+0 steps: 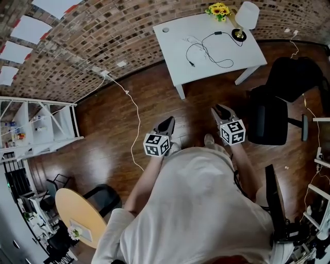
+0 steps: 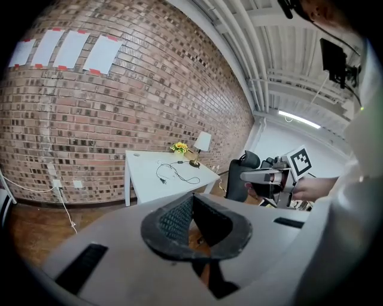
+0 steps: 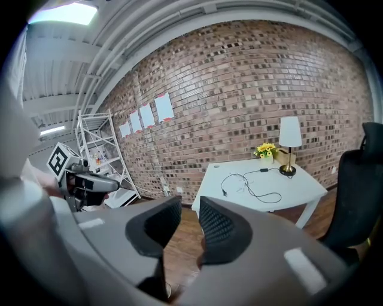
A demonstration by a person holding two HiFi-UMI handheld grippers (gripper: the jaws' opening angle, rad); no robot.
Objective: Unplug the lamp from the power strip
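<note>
lamp (image 1: 246,17) was seen on the white table (image 1: 175,36), at its far corner, cord (image 1: 217,53) trailed across the top | left gripper (image 1: 169,120) was held well short of the table, jaws together, empty | right gripper (image 1: 222,110) was held alongside, jaws apart, empty

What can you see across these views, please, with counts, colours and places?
table: one, white, by the brick wall
lamp: one, white shade, table's far right corner
flowers: one bunch, yellow, beside the lamp
cord: one, black, from the lamp across the table, plug end lying loose
office chair: one, black, right of the table
shelf unit: one, white, left, by the wall
cable: one, white, from the wall across the wooden floor
paper sheets: four, white, on the wall
round table: one, light wood, lower left
left gripper: grey, jaw tips together, empty
right gripper: grey, jaws apart, empty
</note>
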